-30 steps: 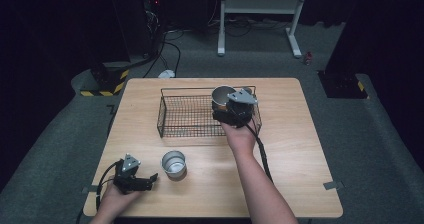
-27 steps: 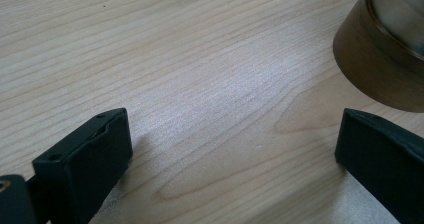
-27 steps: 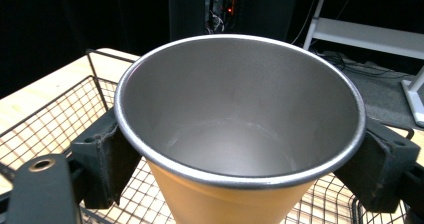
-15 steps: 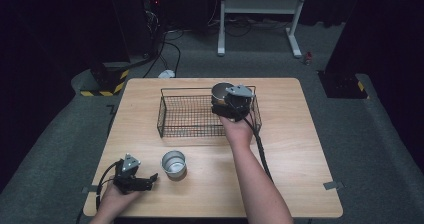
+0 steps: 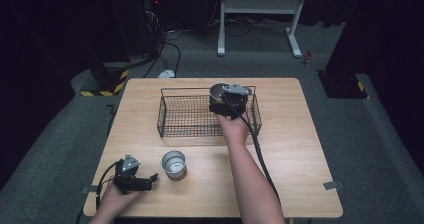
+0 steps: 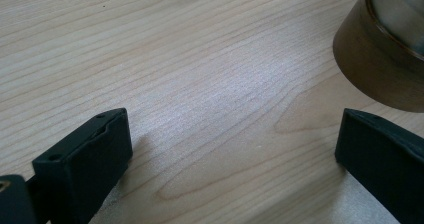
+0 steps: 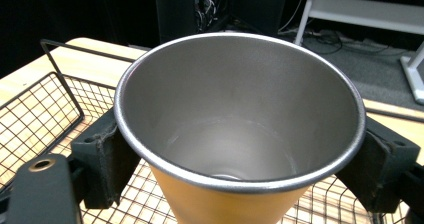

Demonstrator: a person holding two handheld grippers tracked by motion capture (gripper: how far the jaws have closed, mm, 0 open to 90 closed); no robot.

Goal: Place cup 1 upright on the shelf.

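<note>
Nearest the person's edge of the wooden table, the left gripper rests low on the tabletop near the front left corner, held in the left hand; its two black jaws stand wide apart with nothing between them, and the left gripper view shows bare wood grain in the gap. Just beside its jaw tips, a little farther in, a second metal cup stands upright on the table with its open mouth up, apart from the jaws; in the left gripper view its brownish wall sits at the upper right, close to one jaw, though whether they touch cannot be told. Farther back, the person's right forearm reaches across the middle of the table to the black wire basket, which stands toward the far half of the tabletop. There the right gripper is at the basket's right end, and its jaws are closed against the two sides of a steel cup, holding it upright with the rim up. The right gripper view shows the cup's empty grey inside and orange-brown outer wall, with the basket's mesh floor below it and the rim wire at the left; whether the cup's base touches the mesh is hidden. Beyond the table lie dark floor, cables and a white stand.
</note>
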